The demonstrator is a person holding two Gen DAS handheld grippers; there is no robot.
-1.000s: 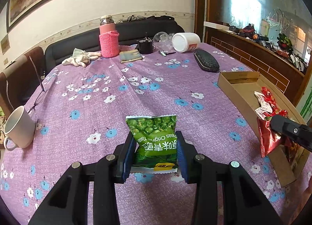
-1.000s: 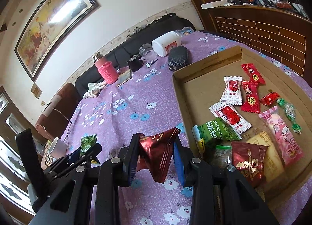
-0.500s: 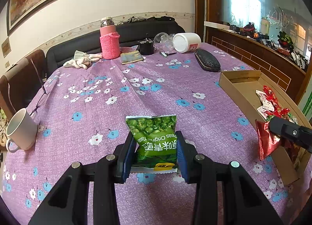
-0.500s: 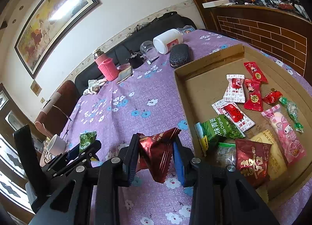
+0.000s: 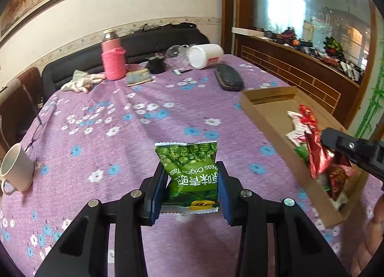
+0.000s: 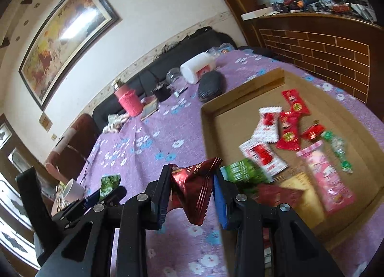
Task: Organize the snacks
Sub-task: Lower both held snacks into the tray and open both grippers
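The left gripper (image 5: 190,187) pinches a green foil packet of peas (image 5: 190,176) between its blue-padded fingers (image 5: 158,193), holding it upright above the purple flowered tablecloth (image 5: 120,118), well to the left of the shallow brown cardboard tray (image 6: 208,114). The right gripper (image 6: 192,195) is clamped on a dark red crinkle-edged foil snack packet (image 6: 194,193), which hangs just at the tray's near left corner, partly over the cloth. Inside the tray lie a second green pea packet (image 6: 242,172), red and white candy wrappers (image 6: 268,124), a pink wrapped snack (image 6: 326,178) and a dark red packet (image 6: 278,196). Beyond the tray's far end sit a black oval case (image 5: 228,79) and a white jar (image 5: 206,55) lying on its side. A white mug (image 5: 16,169) stands far left of the tray.
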